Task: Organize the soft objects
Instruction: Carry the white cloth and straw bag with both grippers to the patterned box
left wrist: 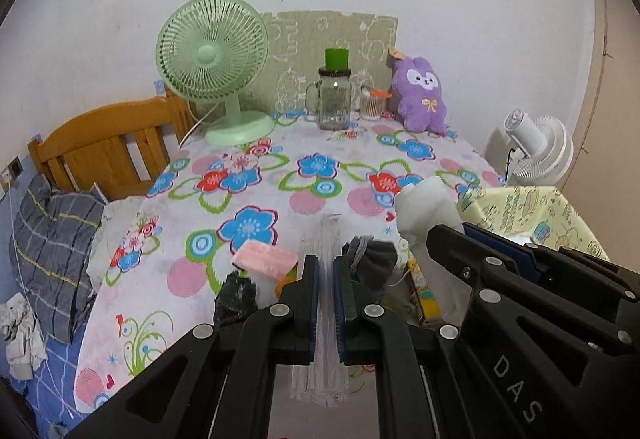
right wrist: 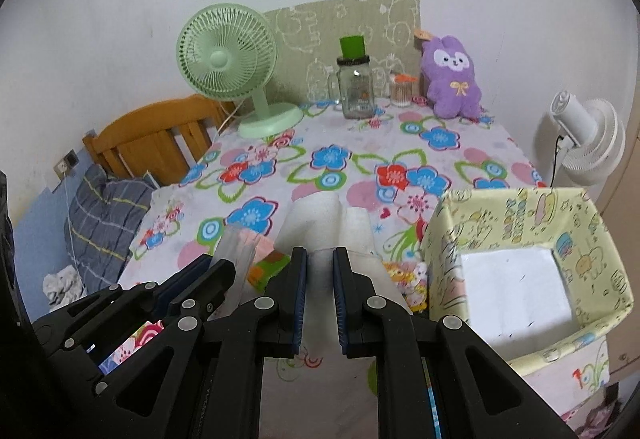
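My left gripper (left wrist: 326,265) is shut on a clear, ribbed plastic packing piece (left wrist: 325,235), held above the flowered tablecloth (left wrist: 256,199). In the right wrist view that same gripper (right wrist: 224,265) shows at the left with the clear piece (right wrist: 237,245) sticking up. My right gripper (right wrist: 320,257) is shut on a folded white foam sheet (right wrist: 320,217); it appears in the left wrist view (left wrist: 450,237) gripping the foam (left wrist: 424,205). A pink sponge-like pad (left wrist: 266,259), a grey sock (left wrist: 374,259) and a dark cloth (left wrist: 236,299) lie below. A purple plush (right wrist: 452,79) sits at the far edge.
A pale yellow fabric box (right wrist: 592,235) with a white bottom stands open at the right. At the back stand a green fan (right wrist: 228,63), a glass jar (right wrist: 356,91) and a cotton-swab cup (right wrist: 401,89). A white fan (right wrist: 588,139) is beyond the table; a wooden bed (left wrist: 104,147) lies left.
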`<state>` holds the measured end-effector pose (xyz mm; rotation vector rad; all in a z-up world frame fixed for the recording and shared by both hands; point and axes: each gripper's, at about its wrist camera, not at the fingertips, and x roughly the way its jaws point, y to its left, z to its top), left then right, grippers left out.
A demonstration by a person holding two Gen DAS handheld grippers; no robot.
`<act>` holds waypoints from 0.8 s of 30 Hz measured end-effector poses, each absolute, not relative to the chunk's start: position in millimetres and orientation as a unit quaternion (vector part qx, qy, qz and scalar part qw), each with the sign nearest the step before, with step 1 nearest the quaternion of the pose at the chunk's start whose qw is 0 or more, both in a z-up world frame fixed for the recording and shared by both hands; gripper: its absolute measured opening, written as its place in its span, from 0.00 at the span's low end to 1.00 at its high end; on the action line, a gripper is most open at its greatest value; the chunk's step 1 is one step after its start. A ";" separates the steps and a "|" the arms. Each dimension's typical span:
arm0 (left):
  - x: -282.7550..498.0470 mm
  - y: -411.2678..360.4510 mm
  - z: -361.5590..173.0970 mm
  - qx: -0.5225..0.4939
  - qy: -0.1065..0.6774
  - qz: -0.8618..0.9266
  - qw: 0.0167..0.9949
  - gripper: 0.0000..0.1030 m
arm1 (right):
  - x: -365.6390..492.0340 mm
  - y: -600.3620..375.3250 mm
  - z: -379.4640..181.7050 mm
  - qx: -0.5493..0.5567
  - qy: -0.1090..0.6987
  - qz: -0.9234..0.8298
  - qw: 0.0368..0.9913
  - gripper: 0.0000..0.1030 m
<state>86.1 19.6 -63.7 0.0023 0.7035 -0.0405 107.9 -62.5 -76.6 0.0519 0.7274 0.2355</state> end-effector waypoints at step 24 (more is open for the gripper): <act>89.5 -30.0 -30.7 0.008 0.302 -0.037 0.952 0.04 | 105.6 -114.0 -38.0 0.035 0.309 0.097 0.946 0.16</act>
